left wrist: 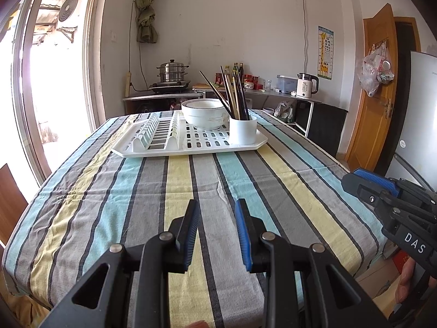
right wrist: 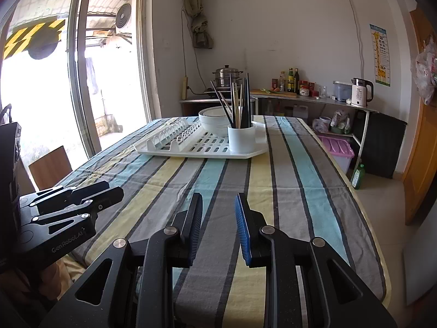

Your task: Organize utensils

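A white dish rack (left wrist: 191,143) (right wrist: 196,147) lies at the far end of the striped table. On it stands a white cup (left wrist: 243,129) (right wrist: 241,138) holding several chopsticks (left wrist: 236,95) (right wrist: 239,101), with a white bowl (left wrist: 203,112) (right wrist: 213,119) just behind it. My left gripper (left wrist: 217,205) hovers over the near part of the table, open, nothing between its blue pads. My right gripper (right wrist: 218,199) is likewise open and empty, well short of the rack. Each gripper shows in the other's view: the right gripper (left wrist: 355,176) at the right edge, the left gripper (right wrist: 114,188) at the left edge.
The striped tablecloth (left wrist: 191,191) (right wrist: 273,177) covers the table. A glass sliding door (left wrist: 32,82) is on the left. Behind the table a counter holds a steamer pot (left wrist: 172,72), bottles and a kettle (left wrist: 307,84). A pink-lidded bin (right wrist: 337,150) and a green bottle (right wrist: 357,176) stand on the floor at right.
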Demonstrator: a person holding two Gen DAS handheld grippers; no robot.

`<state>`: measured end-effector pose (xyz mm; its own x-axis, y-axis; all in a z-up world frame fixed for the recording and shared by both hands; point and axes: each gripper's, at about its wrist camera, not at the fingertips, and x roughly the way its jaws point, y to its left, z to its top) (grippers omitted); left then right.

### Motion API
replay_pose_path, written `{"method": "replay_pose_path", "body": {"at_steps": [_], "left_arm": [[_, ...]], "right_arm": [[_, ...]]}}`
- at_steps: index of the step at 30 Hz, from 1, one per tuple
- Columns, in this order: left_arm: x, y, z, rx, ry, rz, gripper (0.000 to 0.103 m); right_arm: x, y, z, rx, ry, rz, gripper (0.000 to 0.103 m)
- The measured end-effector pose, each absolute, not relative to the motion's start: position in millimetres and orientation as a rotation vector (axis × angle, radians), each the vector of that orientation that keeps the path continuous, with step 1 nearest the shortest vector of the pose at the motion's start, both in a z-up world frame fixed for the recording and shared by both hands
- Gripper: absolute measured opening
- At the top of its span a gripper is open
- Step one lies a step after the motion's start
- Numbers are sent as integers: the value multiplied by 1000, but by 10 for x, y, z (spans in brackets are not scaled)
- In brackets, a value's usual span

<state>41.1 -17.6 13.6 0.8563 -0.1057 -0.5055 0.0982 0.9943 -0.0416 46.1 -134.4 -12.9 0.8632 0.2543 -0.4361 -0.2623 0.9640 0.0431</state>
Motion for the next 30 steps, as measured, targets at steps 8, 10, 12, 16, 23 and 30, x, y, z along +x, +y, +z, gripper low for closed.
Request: {"method": "replay_pose_path", "body": {"at_steps": [8, 10, 12, 16, 23, 30], "left_arm": [[425, -180, 128, -9, 534, -109, 29], [429, -183, 128, -6, 532, -108, 29], [430, -185, 126, -6, 534, -111, 29], [434, -188, 118, -6, 537, -111, 29], [441, -198, 99, -4, 545, -119, 29], [438, -213, 101, -5, 547, -123, 29]], "right_arm": [[463, -1336, -132, -19, 456, 271, 25], [462, -1339, -130, -18, 455, 273, 25], [466, -1331, -135, -20, 454, 272, 25], [470, -1331, -140, -19, 456, 272, 25], [473, -1336, -144, -19, 457, 272, 25], [471, -1339, -143, -18, 456, 274, 25]]}}
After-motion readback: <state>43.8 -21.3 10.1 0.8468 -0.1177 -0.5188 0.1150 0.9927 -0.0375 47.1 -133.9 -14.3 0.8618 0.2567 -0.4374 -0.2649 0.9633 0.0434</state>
